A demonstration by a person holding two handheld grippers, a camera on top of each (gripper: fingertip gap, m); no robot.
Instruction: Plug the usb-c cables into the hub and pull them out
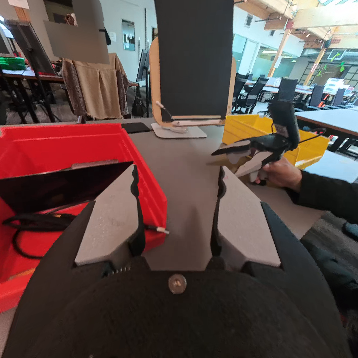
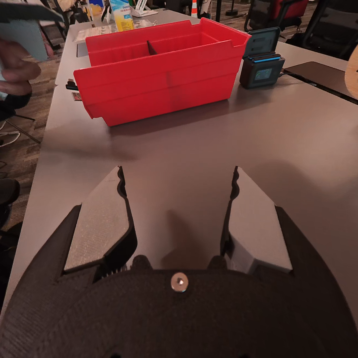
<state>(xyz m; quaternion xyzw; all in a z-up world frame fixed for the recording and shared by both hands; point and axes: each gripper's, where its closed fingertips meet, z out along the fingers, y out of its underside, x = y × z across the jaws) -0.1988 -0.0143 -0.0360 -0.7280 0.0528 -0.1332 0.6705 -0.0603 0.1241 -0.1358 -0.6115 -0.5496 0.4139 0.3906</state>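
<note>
One cable (image 1: 34, 222) lies half hidden behind the left tool (image 1: 178, 170).

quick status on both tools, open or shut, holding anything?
Left tool: open, holding nothing; bare table shows in the gap.
Right tool: open, holding nothing, over the table short of the red bin.

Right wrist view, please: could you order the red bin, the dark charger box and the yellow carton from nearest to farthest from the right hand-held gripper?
From the right hand-held gripper:
1. Red bin, straight ahead, mid-table.
2. Dark charger box, just behind the bin's right end.
3. Yellow carton, far left, beyond the bin.
</note>
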